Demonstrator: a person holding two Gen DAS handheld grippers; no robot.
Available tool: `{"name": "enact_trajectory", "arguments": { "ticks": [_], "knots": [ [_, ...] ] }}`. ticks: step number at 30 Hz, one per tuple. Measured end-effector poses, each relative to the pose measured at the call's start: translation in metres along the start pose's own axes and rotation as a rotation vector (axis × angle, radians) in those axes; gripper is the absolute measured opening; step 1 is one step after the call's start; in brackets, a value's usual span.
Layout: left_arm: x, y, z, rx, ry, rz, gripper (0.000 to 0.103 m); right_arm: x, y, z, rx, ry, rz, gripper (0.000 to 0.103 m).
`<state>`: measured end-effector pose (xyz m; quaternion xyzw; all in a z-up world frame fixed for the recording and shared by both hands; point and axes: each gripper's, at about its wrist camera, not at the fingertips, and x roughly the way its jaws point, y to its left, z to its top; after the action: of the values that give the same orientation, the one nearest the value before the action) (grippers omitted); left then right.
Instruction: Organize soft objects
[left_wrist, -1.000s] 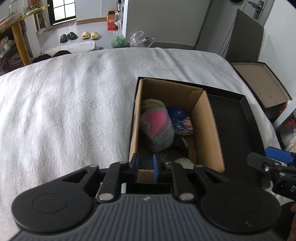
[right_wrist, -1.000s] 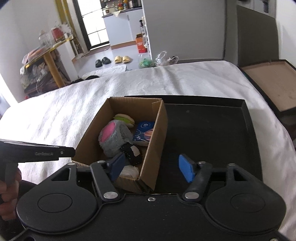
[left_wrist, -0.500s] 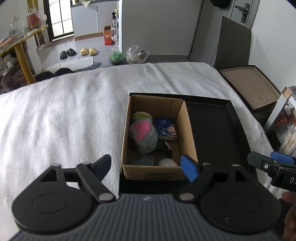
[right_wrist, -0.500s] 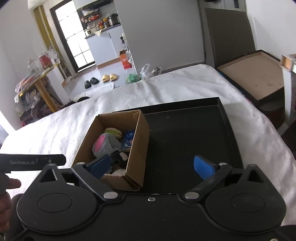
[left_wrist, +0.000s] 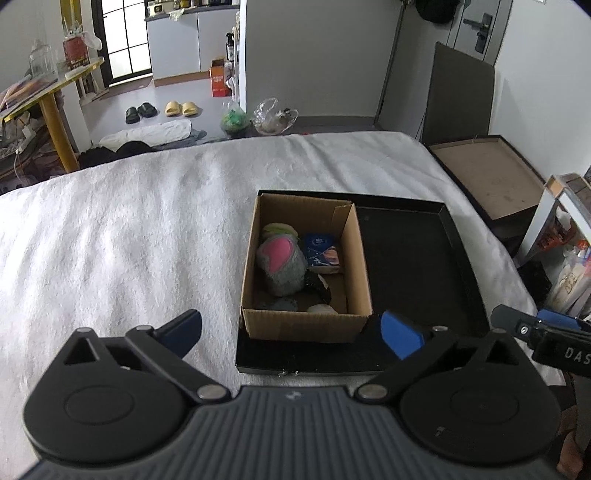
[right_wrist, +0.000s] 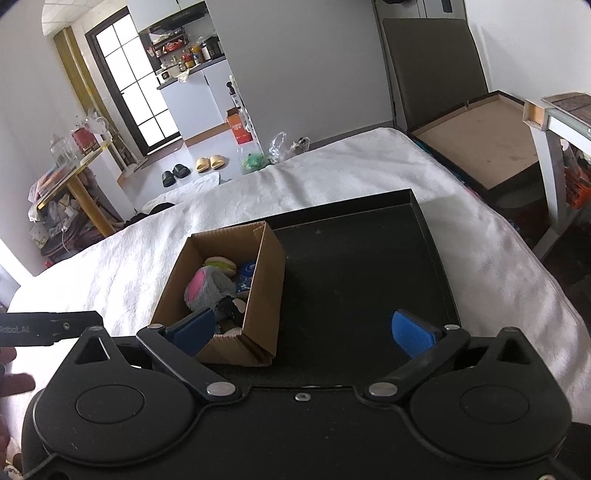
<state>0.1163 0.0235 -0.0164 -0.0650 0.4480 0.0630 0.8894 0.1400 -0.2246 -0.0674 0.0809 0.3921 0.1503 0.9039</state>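
A cardboard box (left_wrist: 364, 266) (right_wrist: 264, 291) stands in the left part of a shallow black tray (left_wrist: 413, 277) (right_wrist: 362, 266) on a white blanket. Inside lie a grey plush with a pink patch (left_wrist: 282, 262) (right_wrist: 208, 290), a blue packet (left_wrist: 321, 254) (right_wrist: 246, 275), a pale green round toy (left_wrist: 279, 229) (right_wrist: 221, 264) and a black-and-white item (left_wrist: 321, 288) (right_wrist: 231, 306). My left gripper (left_wrist: 291, 330) hangs above the box's near wall; its jaws are opening with nothing between them. My right gripper (right_wrist: 303, 330) is wide open and holds nothing, above the tray's near side.
The white blanket (left_wrist: 129, 240) stretches far to the left of the tray. A brown-lined flat box (left_wrist: 495, 177) (right_wrist: 480, 140) sits off the right edge. Slippers (left_wrist: 181, 108) and plastic bags (left_wrist: 273, 116) lie on the floor beyond. A yellow table (left_wrist: 55, 110) stands far left.
Both grippers pulled back and rose away from the box, which looks smaller now. The left gripper's jaws went from nearly shut at the box's near wall to wide apart; the right one's spread too.
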Motion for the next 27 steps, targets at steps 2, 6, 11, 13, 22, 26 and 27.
{"name": "enact_trajectory", "arguments": {
  "ticks": [2,6,11,13,22,26,27],
  "knots": [
    [-0.008,-0.001,-0.003,-0.001,-0.015,-0.006,0.103,-0.004,0.003,-0.001,-0.011,-0.005,-0.005,0.103],
    [-0.019,-0.002,-0.006,0.005,-0.027,-0.013,0.103,-0.014,0.005,-0.004,-0.024,-0.012,0.001,0.103],
    [-0.037,-0.003,-0.009,0.007,-0.041,-0.027,0.103,-0.026,0.009,-0.006,-0.033,-0.010,0.005,0.103],
    [-0.044,-0.004,-0.010,0.007,-0.045,-0.025,0.103,-0.031,0.009,-0.006,-0.031,-0.008,0.009,0.103],
    [-0.068,-0.007,-0.015,0.016,-0.072,-0.018,0.103,-0.054,0.014,-0.005,-0.043,-0.018,-0.012,0.103],
    [-0.077,-0.007,-0.015,0.014,-0.083,-0.022,0.103,-0.066,0.019,-0.003,-0.060,-0.039,-0.030,0.103],
    [-0.079,-0.006,-0.016,0.010,-0.086,-0.027,0.103,-0.068,0.020,-0.002,-0.060,-0.040,-0.033,0.103]
  ]
}}
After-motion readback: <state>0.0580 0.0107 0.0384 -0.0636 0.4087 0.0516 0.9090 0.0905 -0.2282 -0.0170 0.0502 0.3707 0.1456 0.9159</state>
